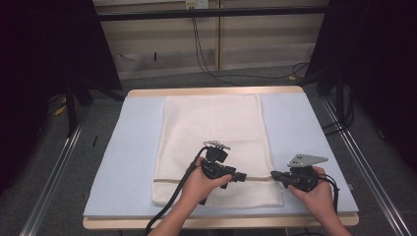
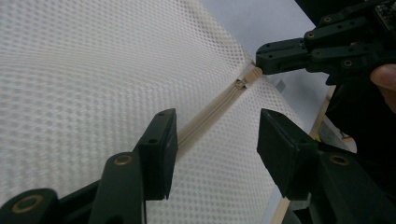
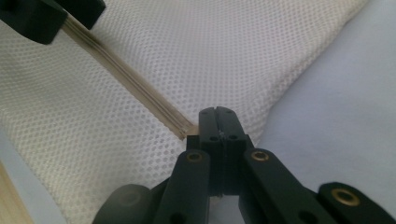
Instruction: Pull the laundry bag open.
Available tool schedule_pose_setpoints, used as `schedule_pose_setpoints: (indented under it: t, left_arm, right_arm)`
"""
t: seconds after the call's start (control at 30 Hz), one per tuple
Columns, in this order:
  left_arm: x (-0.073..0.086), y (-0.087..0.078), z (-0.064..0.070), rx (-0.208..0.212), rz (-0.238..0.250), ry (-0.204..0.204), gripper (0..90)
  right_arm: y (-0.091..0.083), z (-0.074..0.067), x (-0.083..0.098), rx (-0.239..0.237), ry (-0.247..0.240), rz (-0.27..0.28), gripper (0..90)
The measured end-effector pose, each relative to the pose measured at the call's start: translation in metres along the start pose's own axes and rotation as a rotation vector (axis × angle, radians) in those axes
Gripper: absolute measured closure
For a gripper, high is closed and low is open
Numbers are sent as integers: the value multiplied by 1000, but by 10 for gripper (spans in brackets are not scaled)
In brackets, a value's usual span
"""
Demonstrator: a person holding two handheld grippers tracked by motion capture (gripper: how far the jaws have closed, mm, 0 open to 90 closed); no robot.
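Lying flat on the pale blue pad (image 1: 133, 147) that covers the table: a cream mesh bag (image 1: 216, 132), zipper (image 1: 258, 179) running across it near the person's edge. Left gripper (image 1: 241, 177) sits over the zipper line, jaws spread wide with the zipper strip (image 2: 210, 112) passing between them, gripping nothing. Right gripper (image 1: 274, 174) is at the bag's right edge, jaws pressed together on the zipper's end tab (image 2: 254, 72). Slider (image 2: 241, 84) sits just short of that tab. In the right gripper view the closed jaws meet the end of the zipper tape (image 3: 140, 93); left gripper's jaw tips (image 3: 51, 14) show at top left, straddling the tape.
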State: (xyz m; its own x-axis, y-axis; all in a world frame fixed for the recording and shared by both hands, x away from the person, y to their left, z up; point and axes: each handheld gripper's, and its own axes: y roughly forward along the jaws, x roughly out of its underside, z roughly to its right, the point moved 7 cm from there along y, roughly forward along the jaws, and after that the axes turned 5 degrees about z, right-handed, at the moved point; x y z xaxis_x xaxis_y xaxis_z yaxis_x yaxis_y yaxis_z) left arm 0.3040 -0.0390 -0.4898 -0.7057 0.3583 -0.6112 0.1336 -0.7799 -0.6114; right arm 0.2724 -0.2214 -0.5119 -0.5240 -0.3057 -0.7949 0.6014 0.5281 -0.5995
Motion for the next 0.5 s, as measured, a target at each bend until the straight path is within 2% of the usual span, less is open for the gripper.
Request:
schedule_pose_setpoints:
  t: [0.07,0.13,0.2,0.3,0.37,0.43,0.47,0.5]
  left_arm:
    - [2,5,1,9,-25,19,478]
    - [1,12,6,31,-22,-16,491]
    - [1,18,7,49,-34,-9,497]
    - [2,26,10,78,-44,-36,508]
    - [3,29,10,72,-59,-22,512]
    - [3,32,10,77,-58,-32,520]
    - [2,34,11,80,-44,-52,530]
    - [2,36,10,83,-58,-39,537]
  right_arm:
    - [2,-3,-2,-12,0,7,900]
    - [2,-4,-3,-16,-3,11,900]
    - [3,-4,-3,-18,-3,7,900]
    - [5,-6,-1,-35,-5,2,900]
    - [7,-9,0,-48,-3,-1,900]
    - [7,-8,-1,-33,-9,-6,900]
    - [7,-7,-3,-33,-7,-1,900]
    - [6,-5,-4,-30,-1,6,900]
